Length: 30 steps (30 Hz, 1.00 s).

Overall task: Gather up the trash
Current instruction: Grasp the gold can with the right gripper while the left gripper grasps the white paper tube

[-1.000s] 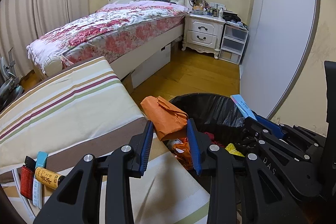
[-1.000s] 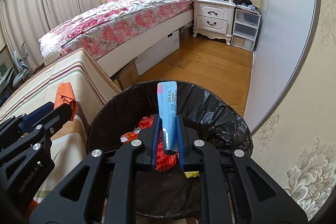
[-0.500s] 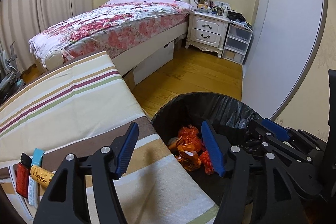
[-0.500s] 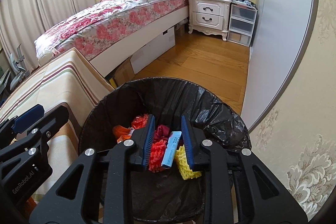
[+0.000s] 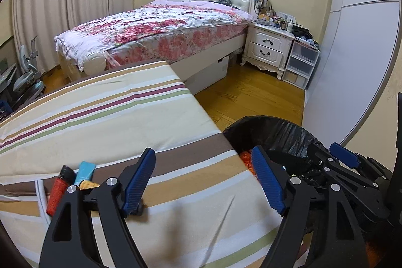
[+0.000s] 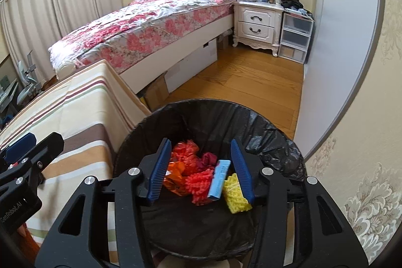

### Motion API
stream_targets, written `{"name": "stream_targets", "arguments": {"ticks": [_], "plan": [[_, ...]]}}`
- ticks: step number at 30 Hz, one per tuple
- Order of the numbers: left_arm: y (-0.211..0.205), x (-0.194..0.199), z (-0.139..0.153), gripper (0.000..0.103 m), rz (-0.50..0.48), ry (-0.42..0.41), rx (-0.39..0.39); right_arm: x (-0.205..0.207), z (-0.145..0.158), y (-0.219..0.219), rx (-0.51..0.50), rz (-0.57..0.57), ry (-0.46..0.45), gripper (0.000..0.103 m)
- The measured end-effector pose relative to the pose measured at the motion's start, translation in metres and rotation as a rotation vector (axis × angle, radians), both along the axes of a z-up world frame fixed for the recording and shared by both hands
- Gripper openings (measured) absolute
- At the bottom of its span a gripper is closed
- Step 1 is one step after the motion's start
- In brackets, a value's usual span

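Both hand-held grippers, left (image 5: 203, 180) and right (image 6: 202, 167), have just been opening with nothing between them, the light, stiff blue packet (image 6: 219, 178) lying in the bin (image 6: 276, 140), best pinched across its flat sides.

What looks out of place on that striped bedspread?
A red lighter and a light blue packet lie at the striped bedspread's near edge, half hidden behind the left gripper. They look like uncollected clutter.

- Orange bag (image 6: 176, 173): released, now inside bin (image 6: 273, 132).
- Blue packet (image 6: 219, 178): dropped among trash.
- Left gripper (image 5: 203, 182), right gripper (image 6: 201, 167): jaws just opened, empty.
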<state>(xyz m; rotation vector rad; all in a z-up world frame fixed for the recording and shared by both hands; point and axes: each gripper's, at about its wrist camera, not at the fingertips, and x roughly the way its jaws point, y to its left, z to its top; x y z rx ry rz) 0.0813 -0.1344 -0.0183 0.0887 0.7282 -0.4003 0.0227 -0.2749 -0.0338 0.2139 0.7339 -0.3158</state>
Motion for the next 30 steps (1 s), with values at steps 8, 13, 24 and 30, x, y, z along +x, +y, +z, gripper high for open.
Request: {"name": "stream_targets", "arguments": {"ticks": [8,13,24,30], "plan": [[0.064,-0.013,0.004,0.077,0.142,0.002,0.003,0.007,0.01,0.05,0.014,0.137,-0.015,0.049],[0.11,-0.022,0.001,0.077,0.233,0.012,0.01,0.012,0.015,0.091,0.013,0.248,-0.017,0.049],[0.191,-0.035,-0.017,0.077,0.394,0.069,0.028,0.026,0.013,0.185,-0.023,0.504,0.032,0.049],[0.208,-0.041,-0.019,0.077,0.422,0.083,0.0,0.044,0.004,0.218,-0.038,0.593,0.088,0.049]]}}
